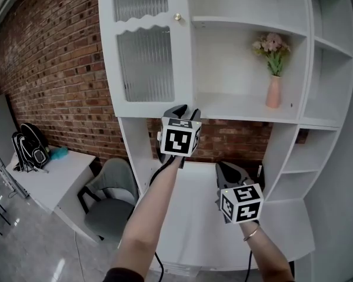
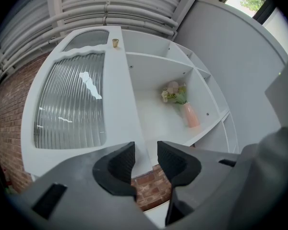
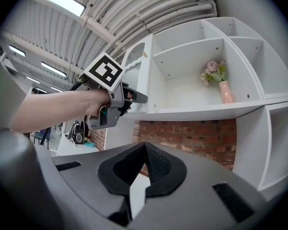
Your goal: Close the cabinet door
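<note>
The white cabinet door (image 1: 144, 46) has ribbed glass and a small brass knob (image 1: 177, 17). It stands swung out at the left of the open shelf compartment (image 1: 241, 107). My left gripper (image 1: 185, 109) is held level at the door's lower right corner, jaws open with nothing between them. In the left gripper view the door (image 2: 72, 104) and its knob (image 2: 115, 42) rise just ahead of the left gripper (image 2: 145, 159); I cannot tell whether they touch. My right gripper (image 1: 226, 168) hangs lower and to the right, shut and empty. The right gripper view shows the right gripper (image 3: 145, 164) with the left gripper (image 3: 140, 98) beside the door (image 3: 137, 66).
A pink vase with flowers (image 1: 273, 90) stands on the shelf inside the compartment. Brick wall (image 1: 53, 69) runs along the left. Below are a white desk (image 1: 206, 216), a grey chair (image 1: 109, 201) and a side table (image 1: 53, 178) with a black backpack (image 1: 28, 148).
</note>
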